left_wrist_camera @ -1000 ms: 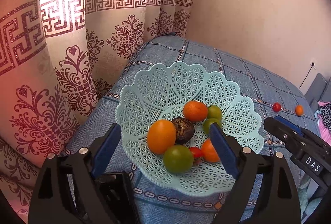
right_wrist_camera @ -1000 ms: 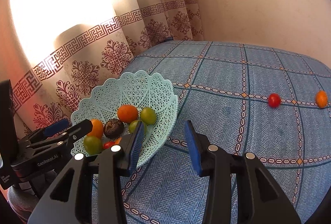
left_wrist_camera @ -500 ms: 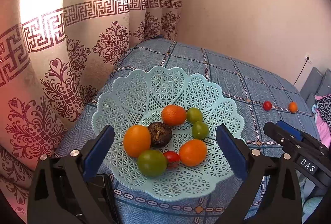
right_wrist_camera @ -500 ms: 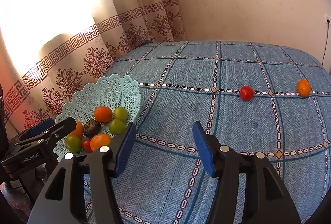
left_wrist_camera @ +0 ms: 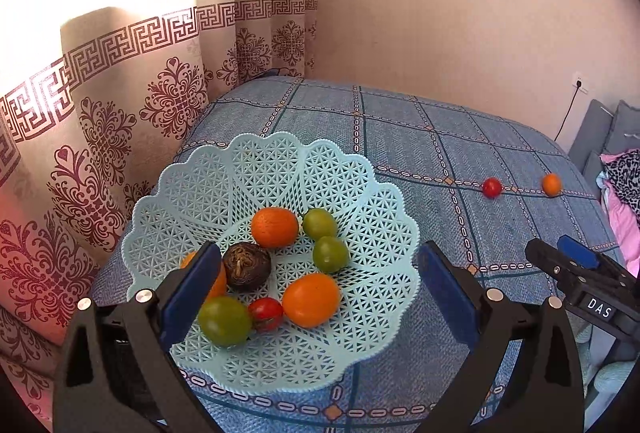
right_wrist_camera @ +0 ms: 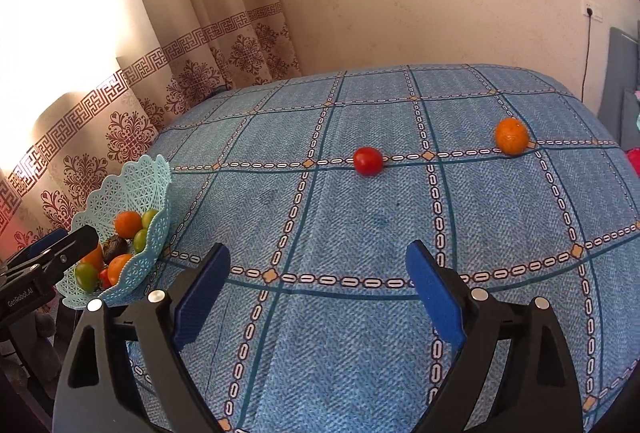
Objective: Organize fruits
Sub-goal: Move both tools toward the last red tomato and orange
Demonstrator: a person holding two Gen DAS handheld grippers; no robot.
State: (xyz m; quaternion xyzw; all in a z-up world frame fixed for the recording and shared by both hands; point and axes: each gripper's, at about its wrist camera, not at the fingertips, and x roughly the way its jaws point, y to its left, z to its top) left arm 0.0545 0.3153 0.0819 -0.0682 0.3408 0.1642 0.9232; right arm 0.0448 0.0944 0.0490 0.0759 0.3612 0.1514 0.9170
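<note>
Our left gripper [left_wrist_camera: 316, 289] is spread wide over the basket [left_wrist_camera: 384, 209], holding nothing. Our right gripper [right_wrist_camera: 318, 279], wide too, faces the tomato [right_wrist_camera: 368, 161] to grab it.

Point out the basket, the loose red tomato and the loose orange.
basket [left_wrist_camera: 224, 169]: left wrist view, bare far wall of the lattice.
red tomato [right_wrist_camera: 367, 161]: right wrist view, middle of its skin.
orange [right_wrist_camera: 511, 135]: right wrist view, middle of its peel.
</note>
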